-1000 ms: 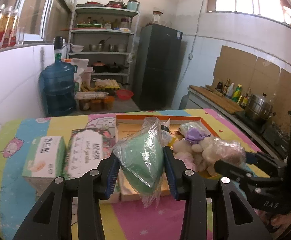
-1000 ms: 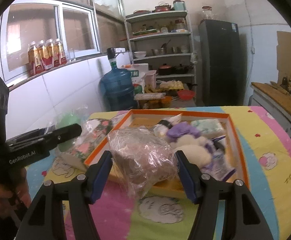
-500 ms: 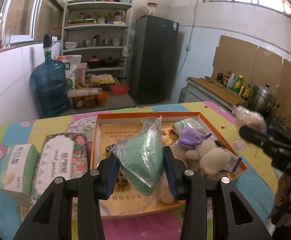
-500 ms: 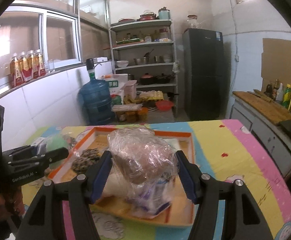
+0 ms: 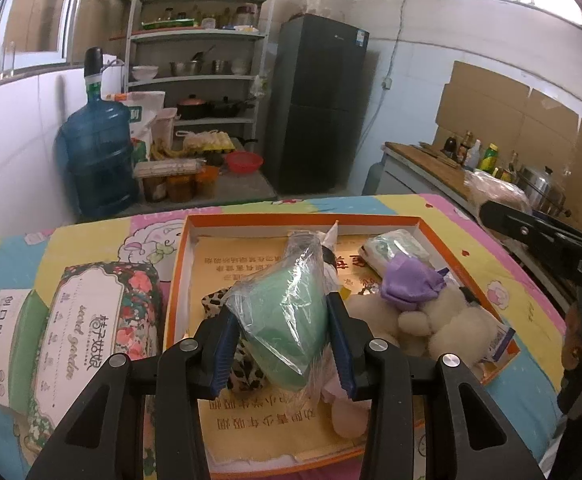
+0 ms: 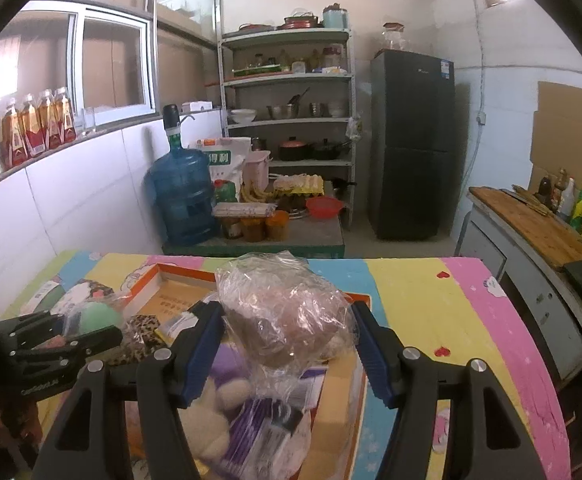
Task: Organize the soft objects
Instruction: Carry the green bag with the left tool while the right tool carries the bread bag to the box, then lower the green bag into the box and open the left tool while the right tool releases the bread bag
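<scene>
We have the left claw [image 5: 283, 344] clamped on a green bag [image 5: 287, 320] and the right claw [image 6: 287, 354] on a brown bag [image 6: 287, 316]; slick wrap could slip over the box [image 5: 179, 280].

The floral tissue pack [image 5: 103, 320] at near left read "secret garden" beside Chinese characters. The right gripper [image 5: 531, 224], at far right of the left wrist view, bore the letters "DAS". Red Chinese print, too small to read, covered the yellow sheet [image 5: 243, 264] lining the orange tray [image 5: 179, 272].
</scene>
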A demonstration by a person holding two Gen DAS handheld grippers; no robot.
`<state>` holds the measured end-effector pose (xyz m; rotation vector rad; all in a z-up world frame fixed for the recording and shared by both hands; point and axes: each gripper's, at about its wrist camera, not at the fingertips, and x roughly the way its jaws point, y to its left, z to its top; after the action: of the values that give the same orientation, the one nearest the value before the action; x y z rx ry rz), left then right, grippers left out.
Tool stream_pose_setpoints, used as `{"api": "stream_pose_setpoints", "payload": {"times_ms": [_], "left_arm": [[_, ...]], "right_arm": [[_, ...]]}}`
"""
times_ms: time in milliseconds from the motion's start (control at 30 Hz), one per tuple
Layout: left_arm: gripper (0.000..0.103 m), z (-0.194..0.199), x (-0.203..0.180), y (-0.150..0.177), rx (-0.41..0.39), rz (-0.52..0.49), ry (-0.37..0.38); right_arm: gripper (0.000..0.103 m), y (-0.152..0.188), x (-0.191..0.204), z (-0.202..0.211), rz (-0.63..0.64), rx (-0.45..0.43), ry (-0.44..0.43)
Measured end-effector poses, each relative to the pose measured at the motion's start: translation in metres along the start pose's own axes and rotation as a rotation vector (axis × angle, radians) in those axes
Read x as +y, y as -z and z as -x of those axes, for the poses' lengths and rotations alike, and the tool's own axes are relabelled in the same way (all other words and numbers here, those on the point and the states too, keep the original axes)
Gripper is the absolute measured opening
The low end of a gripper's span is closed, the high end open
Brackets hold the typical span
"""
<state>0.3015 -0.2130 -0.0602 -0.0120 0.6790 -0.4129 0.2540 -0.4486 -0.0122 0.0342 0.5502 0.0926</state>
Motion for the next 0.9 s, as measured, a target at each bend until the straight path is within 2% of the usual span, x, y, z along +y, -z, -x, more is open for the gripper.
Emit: {"api": "stream_pose_setpoints", "payload": {"times_ms": [200,400,900], "left_arm": [[0.043,-0.01,0.002,-0.002,0.018,0.007,0.01],[0.043,-0.021,0.006,0.002,0.053,0.017,0.014],[0.043,-0.044,0.009,0.011,0.097,0.024,0.035]], "right_arm": [[0.064,-0.01,-0.004,-0.035,-0.005,0.049,-0.016],[0.064,0.001,-0.009,-0.065,-0.039,0.099,-0.018],[0.065,0.014,-0.012,-0.084,-0.033,0.147,-0.027]]}}
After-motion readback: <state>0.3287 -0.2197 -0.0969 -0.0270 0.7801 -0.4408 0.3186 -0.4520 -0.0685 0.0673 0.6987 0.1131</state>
